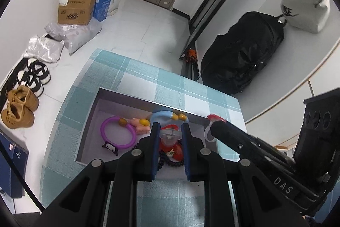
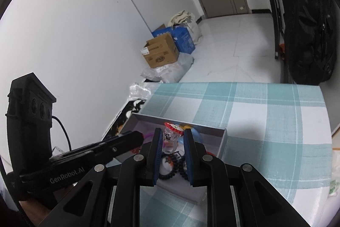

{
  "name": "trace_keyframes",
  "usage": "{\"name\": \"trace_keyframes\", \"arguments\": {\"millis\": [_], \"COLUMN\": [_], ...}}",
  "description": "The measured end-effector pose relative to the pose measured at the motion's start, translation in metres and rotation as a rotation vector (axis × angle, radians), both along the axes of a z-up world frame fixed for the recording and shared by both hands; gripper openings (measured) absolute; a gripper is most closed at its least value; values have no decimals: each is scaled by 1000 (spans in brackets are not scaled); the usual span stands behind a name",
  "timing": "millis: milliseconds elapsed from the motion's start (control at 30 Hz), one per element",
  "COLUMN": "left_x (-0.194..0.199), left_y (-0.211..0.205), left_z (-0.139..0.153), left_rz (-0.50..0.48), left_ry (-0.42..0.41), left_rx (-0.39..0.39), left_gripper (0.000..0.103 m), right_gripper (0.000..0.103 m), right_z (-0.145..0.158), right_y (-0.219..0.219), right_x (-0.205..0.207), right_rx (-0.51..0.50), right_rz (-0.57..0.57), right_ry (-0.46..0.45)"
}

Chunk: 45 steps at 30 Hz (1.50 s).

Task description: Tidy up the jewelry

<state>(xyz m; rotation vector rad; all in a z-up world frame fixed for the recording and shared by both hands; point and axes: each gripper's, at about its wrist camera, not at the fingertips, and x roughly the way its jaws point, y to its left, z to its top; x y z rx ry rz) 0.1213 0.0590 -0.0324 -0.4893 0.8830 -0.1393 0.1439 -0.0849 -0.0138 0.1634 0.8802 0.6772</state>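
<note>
**Q:** Jewelry first: where does it lie against your tools?

**Me:** Nearly all of it sits in the grey tray (image 1: pixel 93 112) on the checked desk (image 1: pixel 136 71). From the left: a purple bangle (image 1: pixel 118 133), a small black-and-white charm (image 1: pixel 110 147) at its lower edge, pink and yellow charms (image 1: pixel 140 124) beside it, then a blue bangle (image 1: pixel 163 115) at the back wall. My left tool (image 1: pixel 170 131) hangs over the tray with its jaws a moderate way apart; a clear ring (image 1: pixel 170 136) shows between them, but I cannot tell whether the pads touch it. Under it lie a red piece (image 1: pixel 176 149) and a string of dark beads (image 1: pixel 167 162).

**Q:** And the right one?

**Me:** My right tool (image 2: pixel 171 137) holds a clear ring with a red top (image 2: pixel 172 131); the pads sit against its two sides, jaws partly closed. It hangs above the tray's right part, over the dark beads.

**Q:** Any writing?

**Me:** "GenRobot.AI" on the left tool's body, seen from the right wrist, and "DAS" on the right tool's body, seen from the left. The brown carton (image 1: pixel 76 7) and blue box (image 1: pixel 99 1) on the floor carry print too small to read. The white bag (image 1: pixel 303 3) on the far right has a black logo, partly hidden.
</note>
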Motion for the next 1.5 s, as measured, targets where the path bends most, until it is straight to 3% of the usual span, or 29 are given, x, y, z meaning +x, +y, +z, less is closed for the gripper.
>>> {"name": "trace_keyframes", "arguments": {"millis": [200,500,633,667,733,800,967,1067,1367,1500], "left_x": [4,6,8,9,11,8,6,4,-14,-21], "left_y": [0,-5,-3,-3,-4,-2,2,2,1,2], "left_z": [-7,-8,-8,-10,-12,-11,-8,-7,6,12], "left_rz": [2,-4,-9,-22,-31,-24,-10,2,41,71], "left_ry": [32,34,38,46,60,45,31,38,-2,-23], "left_rx": [-33,19,3,-12,-31,-37,-50,-28,152,191], "left_gripper": [14,15,15,17,35,46,48,49,52,59], "right_gripper": [19,19,21,22,22,23,30,41,56,66], "right_z": [-9,-14,-15,-16,-17,-19,-20,-15,-3,1], "right_y": [1,1,4,3,2,2,-3,-6,-13,-16], "right_x": [0,3,1,1,2,2,1,-1,-17,-26], "right_rx": [-11,-20,-31,-30,-38,-53,-61,-51,-40,-24], "right_rz": [8,8,9,6,-1,4,-3,-8,-5,-5], "right_ry": [40,60,61,62,67,69,63,36,-33,-55]}}
